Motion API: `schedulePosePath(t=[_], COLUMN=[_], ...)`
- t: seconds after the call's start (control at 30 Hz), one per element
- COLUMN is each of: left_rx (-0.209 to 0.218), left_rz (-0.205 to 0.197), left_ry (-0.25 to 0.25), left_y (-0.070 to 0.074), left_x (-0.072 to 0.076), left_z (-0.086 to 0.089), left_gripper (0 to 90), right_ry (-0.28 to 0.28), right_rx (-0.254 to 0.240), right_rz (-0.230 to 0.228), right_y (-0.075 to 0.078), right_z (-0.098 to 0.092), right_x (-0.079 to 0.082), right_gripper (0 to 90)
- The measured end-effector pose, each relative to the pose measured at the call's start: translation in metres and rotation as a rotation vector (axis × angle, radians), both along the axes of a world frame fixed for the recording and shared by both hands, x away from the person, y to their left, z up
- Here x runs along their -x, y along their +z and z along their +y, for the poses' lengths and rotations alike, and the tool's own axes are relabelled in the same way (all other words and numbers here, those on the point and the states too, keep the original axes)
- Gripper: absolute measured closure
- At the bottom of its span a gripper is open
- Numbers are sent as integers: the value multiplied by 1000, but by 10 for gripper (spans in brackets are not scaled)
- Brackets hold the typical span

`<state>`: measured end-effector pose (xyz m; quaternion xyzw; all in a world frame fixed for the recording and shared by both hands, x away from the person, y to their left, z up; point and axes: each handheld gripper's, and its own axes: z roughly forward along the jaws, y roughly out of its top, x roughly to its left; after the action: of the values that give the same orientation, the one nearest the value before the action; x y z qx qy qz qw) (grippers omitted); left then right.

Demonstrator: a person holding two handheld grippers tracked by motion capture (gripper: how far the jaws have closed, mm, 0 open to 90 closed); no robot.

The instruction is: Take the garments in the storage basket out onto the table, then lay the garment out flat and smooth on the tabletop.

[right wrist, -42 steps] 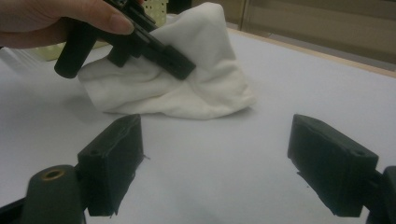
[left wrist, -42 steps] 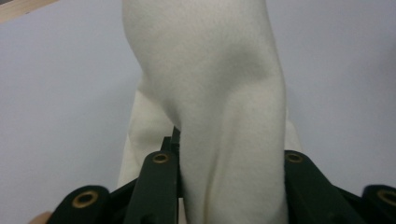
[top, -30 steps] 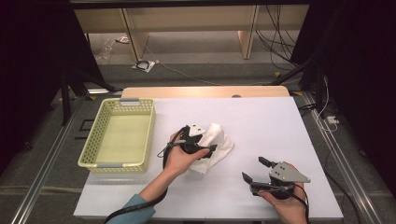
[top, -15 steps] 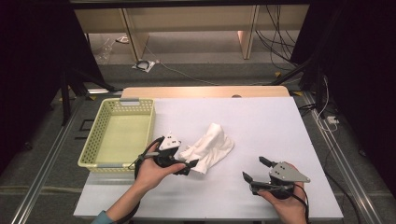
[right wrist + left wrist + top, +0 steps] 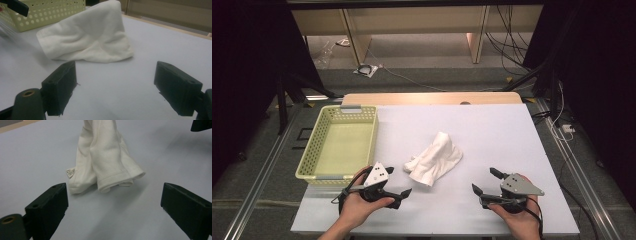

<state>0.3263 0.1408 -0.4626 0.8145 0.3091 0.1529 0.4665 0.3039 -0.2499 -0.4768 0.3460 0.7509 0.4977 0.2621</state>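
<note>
A white folded cloth (image 5: 434, 160) lies loose in the middle of the white table (image 5: 492, 130), its hemmed end toward me. My left gripper (image 5: 398, 181) rests near the front edge, just left of and below the cloth, open. Its jaws have just been closing a little, and nothing is between them. In the left gripper view the cloth (image 5: 105, 162) lies just beyond the spread left gripper (image 5: 113, 195). My right gripper (image 5: 483, 180) sits open at the front right. The cloth (image 5: 87, 42) lies beyond the empty right gripper (image 5: 115, 72).
A pale yellow-green perforated basket (image 5: 309, 150) stands empty on the table's left side, close to my left hand, and its wall (image 5: 50, 12) shows behind the cloth. Cables and table legs lie on the floor beyond the far edge.
My left gripper has let go of the cloth and drawn back to the left, toward the front edge. The cloth now lies free. The right gripper has not moved.
</note>
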Motion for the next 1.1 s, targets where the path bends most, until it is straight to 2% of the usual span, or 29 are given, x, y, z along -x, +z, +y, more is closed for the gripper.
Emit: schedulePosePath(t=[0.17,0.2,0.37,0.67,0.77,0.9,1.07,1.1], left_rx=[2,2,1,-8,-5,-6,-6,-6], left_rz=[6,4,2,1,-1,2,3,2], left_ry=[17,19,14,29,34,29,37,37], left_y=[-1,-1,-1,-2,-1,-1,0,0], left_x=[-1,-1,-1,-1,0,0,0,0], left_z=[1,1,0,0,-2,-3,-1,-1], left_gripper=[87,88,91,114,123,124,129,129], right_ry=[1,-4,-3,53,75,104,146,146], right_rx=[-1,9,21,37,29,25,28,28], right_rz=[-3,-16,-25,-49,-39,-25,1,1], right_y=[0,0,0,2,3,4,3,3], right_z=[0,0,2,14,18,31,60,60], right_x=[1,1,1,-2,-2,-3,-14,-14], right_gripper=[191,194,205,245,249,255,274,274])
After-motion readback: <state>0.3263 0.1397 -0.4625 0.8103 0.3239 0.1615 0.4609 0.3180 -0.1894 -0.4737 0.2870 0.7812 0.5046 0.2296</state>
